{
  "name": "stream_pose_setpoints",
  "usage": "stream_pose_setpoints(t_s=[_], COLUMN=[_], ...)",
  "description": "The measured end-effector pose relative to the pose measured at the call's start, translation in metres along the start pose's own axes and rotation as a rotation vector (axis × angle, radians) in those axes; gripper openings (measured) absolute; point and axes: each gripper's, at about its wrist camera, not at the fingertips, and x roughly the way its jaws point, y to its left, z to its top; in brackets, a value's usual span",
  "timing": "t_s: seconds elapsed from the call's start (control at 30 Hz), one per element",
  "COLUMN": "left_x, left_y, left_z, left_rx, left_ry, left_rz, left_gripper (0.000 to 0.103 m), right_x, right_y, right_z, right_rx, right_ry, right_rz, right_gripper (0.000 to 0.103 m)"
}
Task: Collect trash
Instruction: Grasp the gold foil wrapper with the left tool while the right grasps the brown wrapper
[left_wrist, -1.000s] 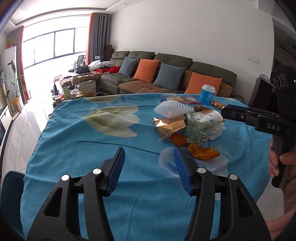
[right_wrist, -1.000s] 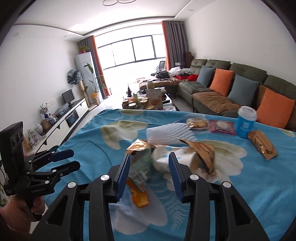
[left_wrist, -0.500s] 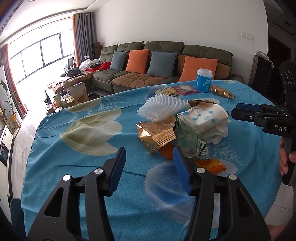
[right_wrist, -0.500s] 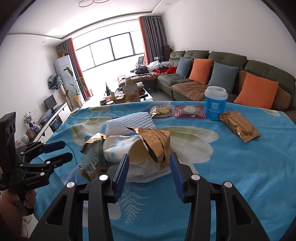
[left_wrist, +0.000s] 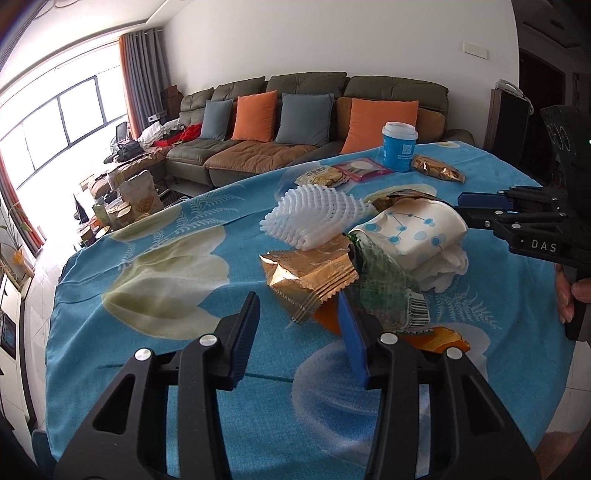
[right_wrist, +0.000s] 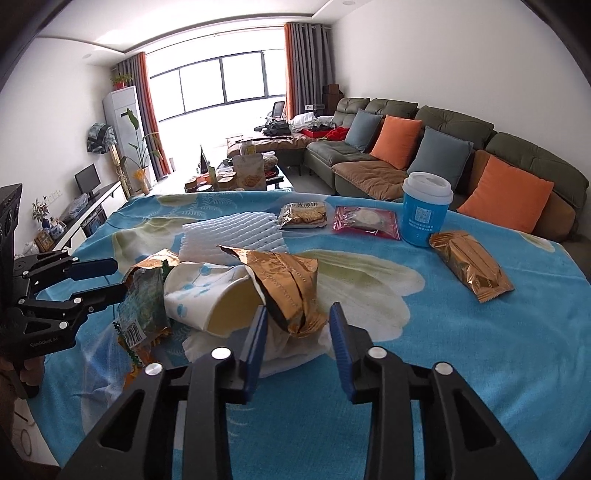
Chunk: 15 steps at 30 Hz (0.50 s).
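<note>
Trash pile (left_wrist: 369, 254) heaped mid-table on blue floral cloth (left_wrist: 147, 258): crumpled gold wrapper (left_wrist: 310, 273), green wrapper (left_wrist: 388, 291), tipped paper cup (right_wrist: 207, 295), white foam net (left_wrist: 314, 214), torn gold packet (right_wrist: 291, 288), orange scrap (left_wrist: 439, 338) beneath.

Left gripper (left_wrist: 299, 332) released, jaws wide, gold wrapper just ahead between tips. Right gripper (right_wrist: 298, 332) released, jaws wide, flanking torn gold packet.

Behind pile: blue lidded cup (right_wrist: 424, 212), sealed snack packs (right_wrist: 303, 216), gold packet (right_wrist: 471, 269). Sofa (right_wrist: 443, 147) beyond.
</note>
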Motion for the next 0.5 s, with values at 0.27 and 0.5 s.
stream_pose_setpoints(t_s=[0.27, 0.5], left_x=[0.004, 0.000], left_y=[0.000, -0.004], left_z=[0.005, 0.003], left_rx=[0.019, 0.011], left_ry=[-0.018, -0.032], left_rz=[-0.055, -0.041], left_gripper=[0.013, 0.005], right_x=[-0.003, -0.012], right_y=[-0.002, -0.006], right_z=[0.001, 0.004], right_rx=[-0.003, 0.020], right_ry=[-0.012, -0.036], right_rz=[0.010, 0.024], right_gripper=[0.005, 0.002])
